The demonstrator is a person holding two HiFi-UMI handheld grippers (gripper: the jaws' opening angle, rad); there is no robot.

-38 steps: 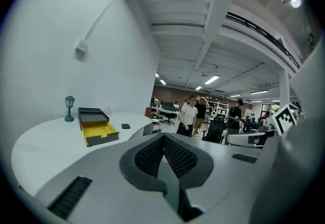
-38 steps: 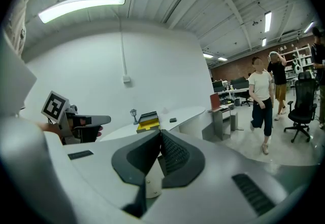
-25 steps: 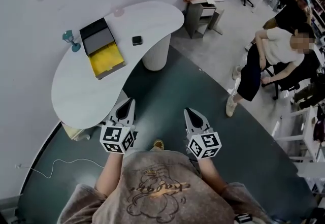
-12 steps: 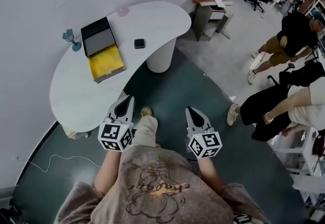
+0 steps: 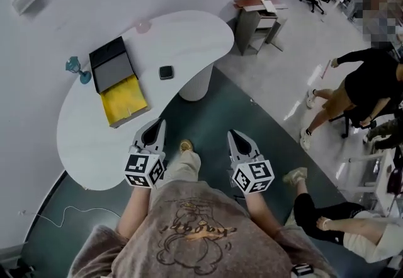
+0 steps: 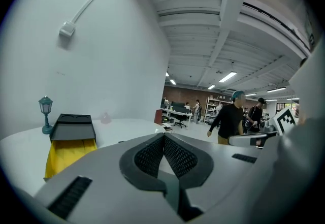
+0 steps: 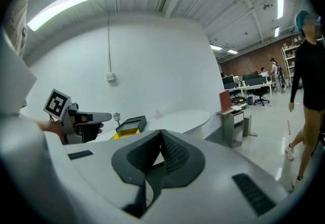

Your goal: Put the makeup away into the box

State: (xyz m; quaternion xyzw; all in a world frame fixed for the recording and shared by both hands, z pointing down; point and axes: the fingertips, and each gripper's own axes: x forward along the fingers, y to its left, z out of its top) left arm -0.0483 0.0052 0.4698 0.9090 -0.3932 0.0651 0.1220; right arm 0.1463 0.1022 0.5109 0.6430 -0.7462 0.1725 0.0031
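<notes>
An open box point(image 5: 124, 100) with a yellow inside and a black lid part point(image 5: 112, 65) lies on the white curved table point(image 5: 189, 31). A small black makeup compact point(image 5: 165, 72) lies to its right on the table. My left gripper point(image 5: 155, 132) is shut and empty, held just short of the table's near edge. My right gripper point(image 5: 238, 140) is shut and empty too, over the dark floor. In the left gripper view the box point(image 6: 68, 149) sits ahead on the left. In the right gripper view the box point(image 7: 127, 126) lies far ahead, past the left gripper point(image 7: 76, 116).
A teal lamp figurine point(image 5: 74, 69) and a small pink object point(image 5: 143, 27) stand at the table's far edge by the wall. A white pedestal point(image 5: 194, 84) holds the table up. A cabinet point(image 5: 255, 21) stands to the right. People point(image 5: 371, 87) stand and sit at the right.
Both grippers have come closer to the table, side by side and still shut. The table and box now sit nearer and further left in view. The people at the right have shifted.
</notes>
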